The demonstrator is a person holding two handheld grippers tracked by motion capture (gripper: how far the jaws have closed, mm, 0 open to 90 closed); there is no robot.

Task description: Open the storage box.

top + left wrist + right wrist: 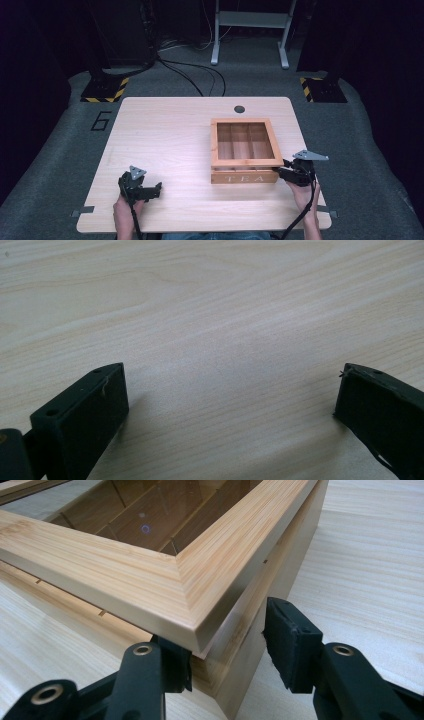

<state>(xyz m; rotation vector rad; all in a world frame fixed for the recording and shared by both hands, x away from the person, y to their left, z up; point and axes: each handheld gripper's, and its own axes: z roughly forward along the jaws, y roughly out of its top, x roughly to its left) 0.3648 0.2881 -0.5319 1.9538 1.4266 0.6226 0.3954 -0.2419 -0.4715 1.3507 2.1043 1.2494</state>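
A wooden tea box [242, 177] with a glass-paned lid [150, 580] and "TEA" on its front stands right of the table's middle. My right gripper [284, 168] is at the box's front right corner. In the right gripper view its jaws [225, 635] stand open astride that corner: one finger [170, 667] is tucked under the lid's overhang on the front face, and the other pad [285, 635] sits close beside the right wall. My left gripper [157, 189] rests near the table's front left, open, with bare wood between its fingers [230, 385].
The light wooden table [165, 130] has a round cable hole [239, 109] behind the box. Beyond the table are grey carpet, black cables [200, 75], two stand bases with yellow-black tape [105, 89] and a white frame's legs [250, 30].
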